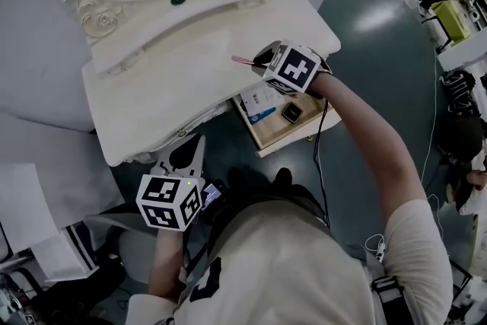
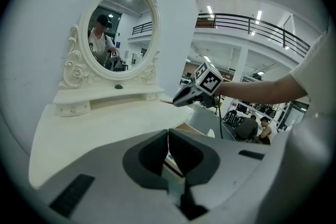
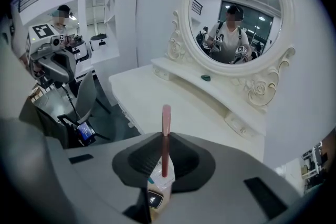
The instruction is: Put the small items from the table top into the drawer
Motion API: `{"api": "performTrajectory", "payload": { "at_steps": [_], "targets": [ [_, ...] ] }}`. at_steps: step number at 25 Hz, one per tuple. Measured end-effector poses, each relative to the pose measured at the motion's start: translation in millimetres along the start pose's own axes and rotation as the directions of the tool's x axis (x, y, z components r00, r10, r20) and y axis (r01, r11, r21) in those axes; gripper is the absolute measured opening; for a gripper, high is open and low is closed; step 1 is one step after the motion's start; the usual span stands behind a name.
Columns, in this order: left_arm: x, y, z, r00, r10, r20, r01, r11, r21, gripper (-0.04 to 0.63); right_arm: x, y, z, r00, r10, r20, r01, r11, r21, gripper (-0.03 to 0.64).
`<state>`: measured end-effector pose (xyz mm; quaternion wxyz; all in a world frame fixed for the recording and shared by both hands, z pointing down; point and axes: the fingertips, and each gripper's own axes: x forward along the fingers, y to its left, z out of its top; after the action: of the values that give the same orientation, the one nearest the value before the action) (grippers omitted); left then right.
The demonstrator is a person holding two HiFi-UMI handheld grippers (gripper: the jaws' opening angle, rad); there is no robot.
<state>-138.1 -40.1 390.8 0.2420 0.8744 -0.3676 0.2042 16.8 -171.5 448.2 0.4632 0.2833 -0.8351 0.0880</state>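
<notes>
One pink stick [image 3: 166, 120] in right claw [image 3: 165, 138]

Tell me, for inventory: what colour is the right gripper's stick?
Pink stick, best in right gripper view.

left gripper [image 2: 168, 132] closed, right gripper [image 3: 165, 137] pinching stick [image 3: 166, 117]

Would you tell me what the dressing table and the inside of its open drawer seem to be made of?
Dressing table: probably painted wood or moulded board, in a cream satin finish; the carved scrolls and soft glare suggest it. Drawer inside: bare light wood or plywood, matt tan, unpainted.
</notes>
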Motion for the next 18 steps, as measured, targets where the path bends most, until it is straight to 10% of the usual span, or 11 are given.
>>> {"api": "performTrajectory", "payload": {
  "at_steps": [18],
  "targets": [
    [31.2, -83.9, -5.2, 0.999, 0.029, -0.016, -0.029, 1.000, 0.002, 0.057, -56.0, 12.0, -74.0, 0.998, 0.053, 0.041, -0.051, 0.997, -0.061, 0.061]
  ]
}}
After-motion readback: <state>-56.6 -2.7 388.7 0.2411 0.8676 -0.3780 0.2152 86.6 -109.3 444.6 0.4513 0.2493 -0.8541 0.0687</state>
